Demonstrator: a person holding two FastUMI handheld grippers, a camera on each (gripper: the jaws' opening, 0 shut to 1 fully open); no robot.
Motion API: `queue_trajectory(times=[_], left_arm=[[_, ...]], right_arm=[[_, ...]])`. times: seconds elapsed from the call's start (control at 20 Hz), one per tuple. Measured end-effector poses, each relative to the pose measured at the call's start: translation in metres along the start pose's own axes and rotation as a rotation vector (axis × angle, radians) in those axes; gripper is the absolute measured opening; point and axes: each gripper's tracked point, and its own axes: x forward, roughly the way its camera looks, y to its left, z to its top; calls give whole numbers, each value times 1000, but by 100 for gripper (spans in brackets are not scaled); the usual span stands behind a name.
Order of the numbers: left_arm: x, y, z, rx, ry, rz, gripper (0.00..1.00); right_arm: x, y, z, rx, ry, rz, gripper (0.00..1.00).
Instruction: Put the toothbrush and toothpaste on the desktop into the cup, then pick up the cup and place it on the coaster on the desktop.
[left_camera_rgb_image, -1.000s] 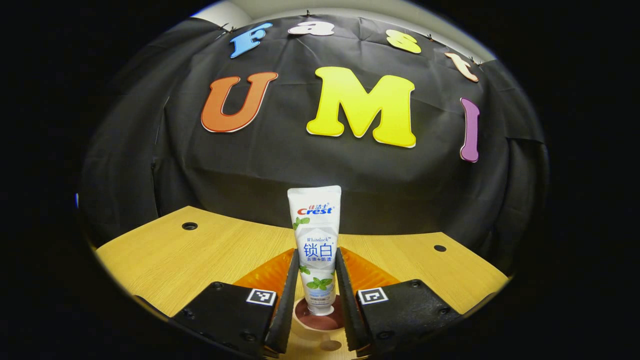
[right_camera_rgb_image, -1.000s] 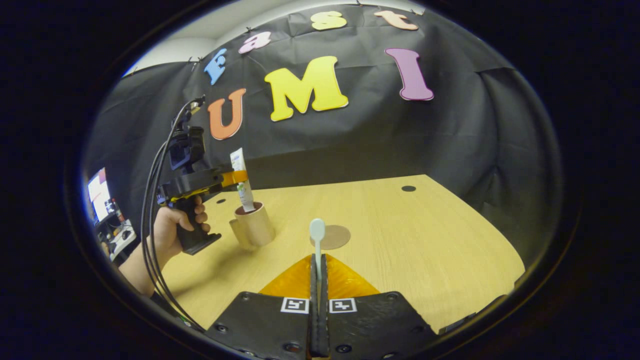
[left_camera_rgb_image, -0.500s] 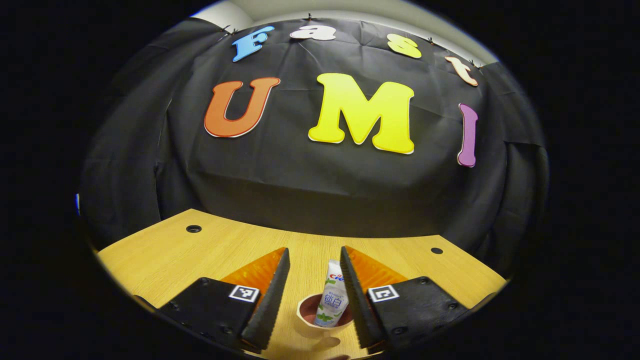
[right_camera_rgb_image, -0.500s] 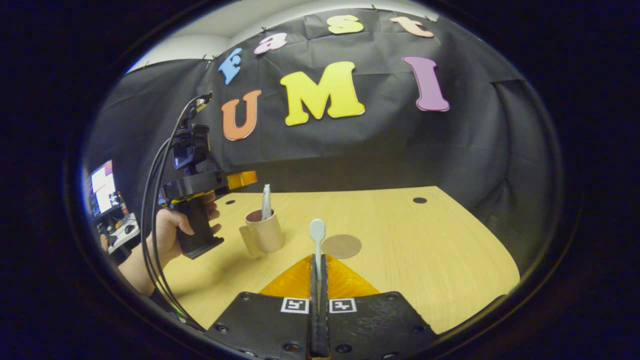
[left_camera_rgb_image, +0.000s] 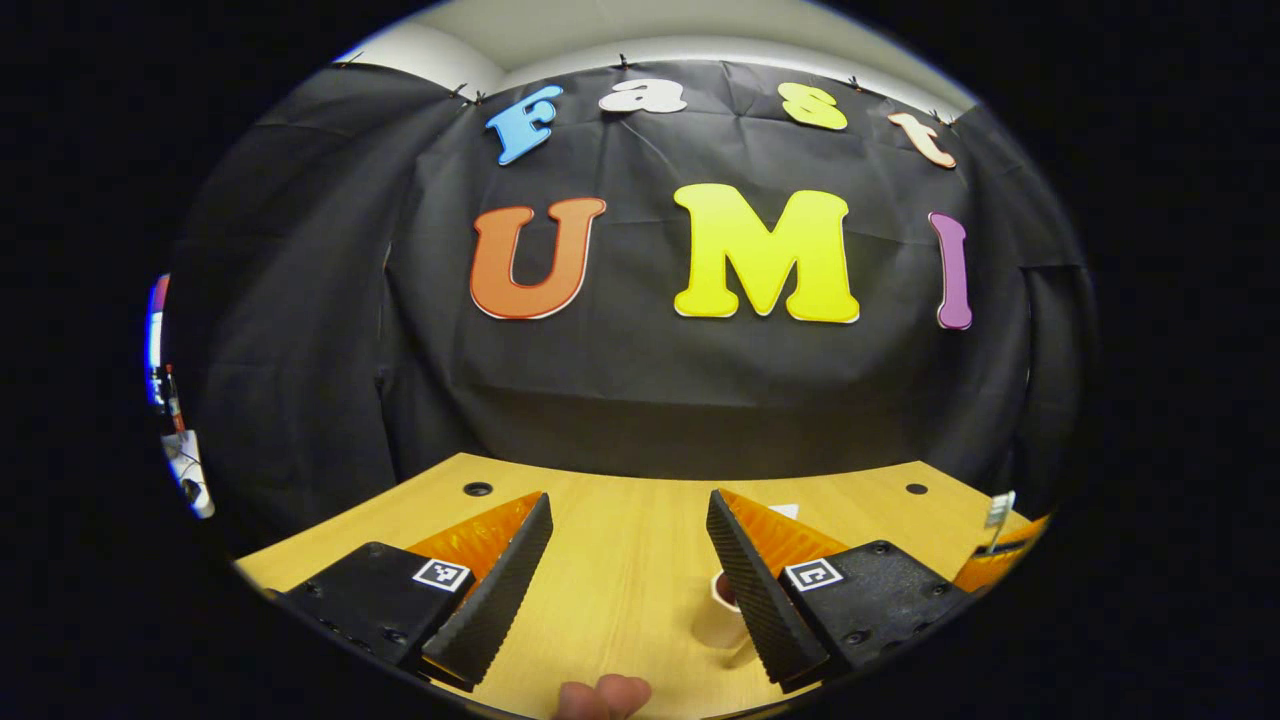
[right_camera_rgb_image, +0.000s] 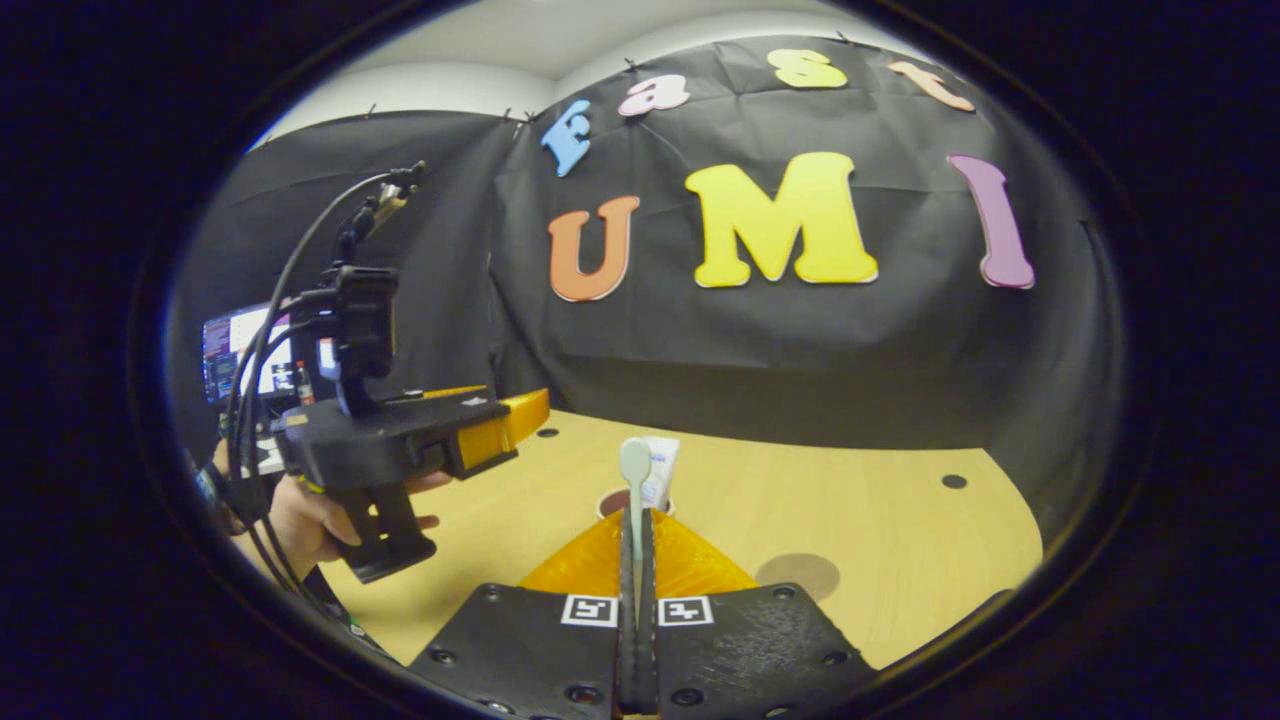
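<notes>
Toothbrush (right_camera_rgb_image: 635, 470) we're pinching upright in R gripper (right_camera_rgb_image: 636, 560), lining it over cup (right_camera_rgb_image: 612, 503) w/ toothpaste (right_camera_rgb_image: 660, 472) inside, while L gripper (left_camera_rgb_image: 628, 560) is hanging spread, empty.

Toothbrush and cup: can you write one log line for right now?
left tool open | right tool holds toothbrush | toothpaste in cup | coaster bare

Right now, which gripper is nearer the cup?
Right, probably. The right gripper, holding the toothbrush, faces the cup just ahead; the open left gripper is off to its side.
</notes>
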Motion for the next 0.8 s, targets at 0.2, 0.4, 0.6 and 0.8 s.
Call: queue_trajectory(times=[0.2, 0.4, 0.6, 0.8], left_arm=[[-28, 41, -4, 25, -15, 67, 98], [-46, 63, -11, 42, -9, 102, 98], [-48, 69, -19, 19, 3, 108, 100], [-48, 70, -28, 3, 22, 105, 98]], right_arm=[[49, 21, 35, 13, -113, 55, 0], [84, 22, 55, 27, -184, 43, 0], [103, 12, 68, 61, -242, 22, 0], [124, 10, 51, 48, -224, 12, 0]])
